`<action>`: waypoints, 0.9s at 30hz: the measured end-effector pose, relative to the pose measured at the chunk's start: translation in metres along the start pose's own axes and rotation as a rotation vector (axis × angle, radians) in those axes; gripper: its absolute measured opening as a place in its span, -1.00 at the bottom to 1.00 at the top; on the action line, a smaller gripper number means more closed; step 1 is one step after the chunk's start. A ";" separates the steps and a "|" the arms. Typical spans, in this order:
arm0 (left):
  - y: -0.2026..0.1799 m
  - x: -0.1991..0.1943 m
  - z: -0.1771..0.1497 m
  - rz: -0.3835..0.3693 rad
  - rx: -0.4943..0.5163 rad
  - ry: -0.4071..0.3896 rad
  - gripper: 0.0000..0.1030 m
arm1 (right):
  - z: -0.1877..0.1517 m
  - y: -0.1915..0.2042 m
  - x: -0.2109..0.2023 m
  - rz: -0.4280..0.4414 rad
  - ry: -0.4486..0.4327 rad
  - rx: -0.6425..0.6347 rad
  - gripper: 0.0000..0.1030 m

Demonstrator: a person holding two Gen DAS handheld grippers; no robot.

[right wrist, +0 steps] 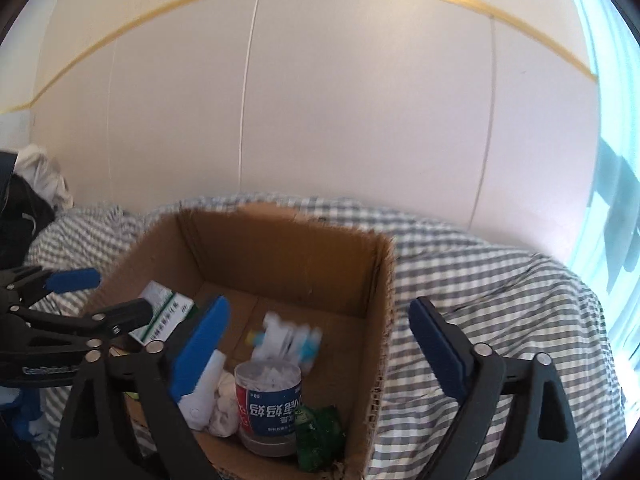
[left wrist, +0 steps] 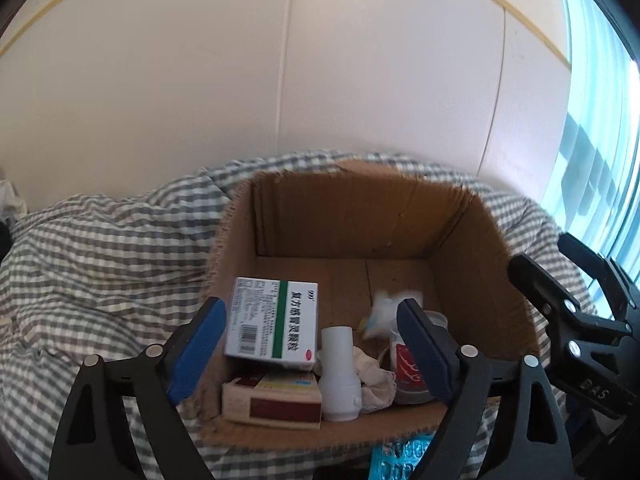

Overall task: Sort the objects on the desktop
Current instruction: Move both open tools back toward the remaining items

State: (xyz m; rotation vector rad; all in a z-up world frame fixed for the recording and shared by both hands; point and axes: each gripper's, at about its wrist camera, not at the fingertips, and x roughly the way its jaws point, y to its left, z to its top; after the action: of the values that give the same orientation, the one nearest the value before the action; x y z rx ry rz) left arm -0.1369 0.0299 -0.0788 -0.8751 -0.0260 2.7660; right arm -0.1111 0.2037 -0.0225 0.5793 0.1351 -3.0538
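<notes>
Claws (left wrist: 312,344) (right wrist: 320,340) agape over corrugated cardboard box (left wrist: 360,216).

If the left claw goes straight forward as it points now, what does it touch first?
Most likely the white plastic tube standing in the cardboard box, midway between the open left claw fingers. The green-striped medicine box beside it may be as near; depth is unclear.
</notes>
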 end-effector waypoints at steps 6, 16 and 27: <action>0.011 -0.039 -0.004 0.047 -0.029 -0.050 0.94 | -0.003 0.009 -0.035 -0.027 -0.068 -0.030 1.00; 0.018 -0.085 -0.028 0.213 -0.015 -0.149 1.00 | -0.027 0.021 -0.076 -0.005 -0.069 -0.059 0.99; 0.037 -0.095 -0.081 0.246 -0.064 -0.057 1.00 | -0.064 0.039 -0.085 0.054 0.037 -0.119 1.00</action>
State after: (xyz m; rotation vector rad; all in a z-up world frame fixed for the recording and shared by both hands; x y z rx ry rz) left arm -0.0237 -0.0323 -0.0949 -0.8670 -0.0173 3.0344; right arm -0.0066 0.1721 -0.0534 0.6213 0.2948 -2.9589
